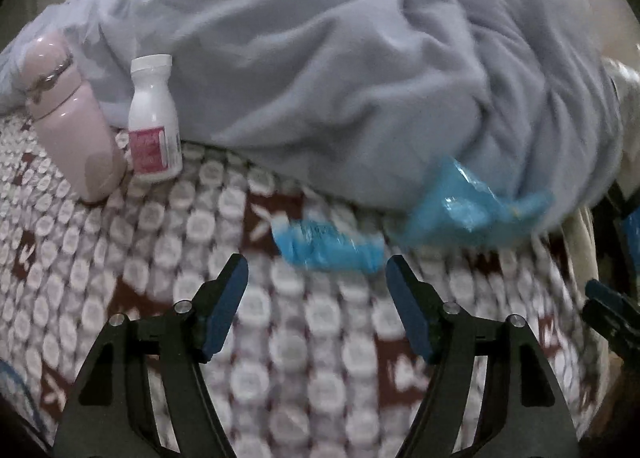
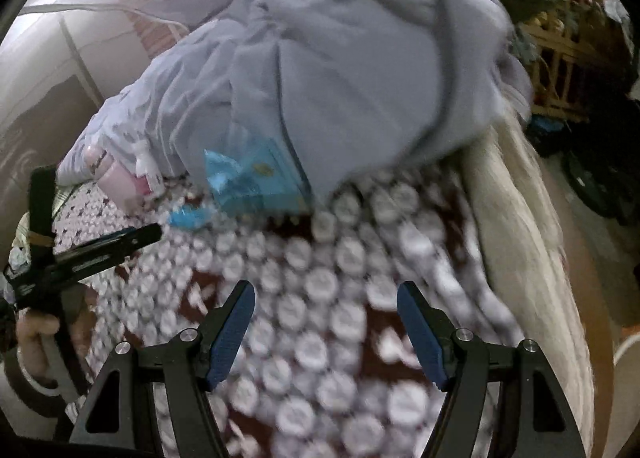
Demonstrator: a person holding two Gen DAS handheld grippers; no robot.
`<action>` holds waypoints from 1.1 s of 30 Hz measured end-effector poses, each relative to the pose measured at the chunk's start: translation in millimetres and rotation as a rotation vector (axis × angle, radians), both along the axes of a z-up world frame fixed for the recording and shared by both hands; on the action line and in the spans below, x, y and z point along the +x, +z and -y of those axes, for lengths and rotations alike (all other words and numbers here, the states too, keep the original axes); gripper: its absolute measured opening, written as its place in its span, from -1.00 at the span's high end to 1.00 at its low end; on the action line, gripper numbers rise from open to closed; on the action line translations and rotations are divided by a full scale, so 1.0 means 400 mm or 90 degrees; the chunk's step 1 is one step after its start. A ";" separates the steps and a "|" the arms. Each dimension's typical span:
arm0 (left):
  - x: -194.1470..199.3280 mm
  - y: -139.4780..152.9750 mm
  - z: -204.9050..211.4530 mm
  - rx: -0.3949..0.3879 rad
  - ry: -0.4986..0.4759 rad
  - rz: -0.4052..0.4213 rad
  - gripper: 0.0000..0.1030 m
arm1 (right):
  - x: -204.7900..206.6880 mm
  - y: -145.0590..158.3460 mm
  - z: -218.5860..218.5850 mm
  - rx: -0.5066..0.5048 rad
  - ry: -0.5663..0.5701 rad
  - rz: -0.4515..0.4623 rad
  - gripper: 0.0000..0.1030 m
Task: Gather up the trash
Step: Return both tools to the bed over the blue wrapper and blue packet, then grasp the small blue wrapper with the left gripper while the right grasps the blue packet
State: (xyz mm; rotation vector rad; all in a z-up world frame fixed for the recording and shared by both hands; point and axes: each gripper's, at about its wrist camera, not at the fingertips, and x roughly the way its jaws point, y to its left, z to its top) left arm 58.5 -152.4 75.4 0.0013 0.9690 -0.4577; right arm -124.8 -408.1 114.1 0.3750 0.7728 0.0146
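A small crumpled blue wrapper (image 1: 328, 248) lies on the patterned bedspread (image 1: 160, 242), just ahead of my open, empty left gripper (image 1: 316, 270). A larger blue plastic packet (image 1: 468, 206) lies to its right, partly under the grey blanket's (image 1: 320, 58) edge. In the right wrist view the small wrapper (image 2: 188, 216) and the larger packet (image 2: 256, 178) lie far ahead to the left. My right gripper (image 2: 326, 298) is open and empty above the bedspread (image 2: 320, 298). The left gripper's finger (image 2: 120, 240) shows at the left there.
A white pill bottle with a pink label (image 1: 154, 122) stands beside a pink flask (image 1: 68, 118) at the left, against the blanket. A cream bed edge (image 2: 528, 250) runs down the right. Cluttered shelves (image 2: 560, 38) stand beyond it.
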 end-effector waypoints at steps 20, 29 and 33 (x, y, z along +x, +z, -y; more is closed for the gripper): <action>0.005 -0.060 -0.025 0.111 -0.173 0.010 -0.37 | 0.184 -0.025 -0.117 -0.184 0.089 -0.072 -0.39; 0.046 -0.028 -0.125 -0.009 -0.104 -0.033 -0.41 | 0.107 -0.008 -0.129 -0.138 0.176 -0.007 -0.57; 0.068 -0.049 -0.103 -0.015 -0.122 -0.058 -0.44 | 0.171 -0.027 -0.169 -0.137 0.237 -0.008 -0.64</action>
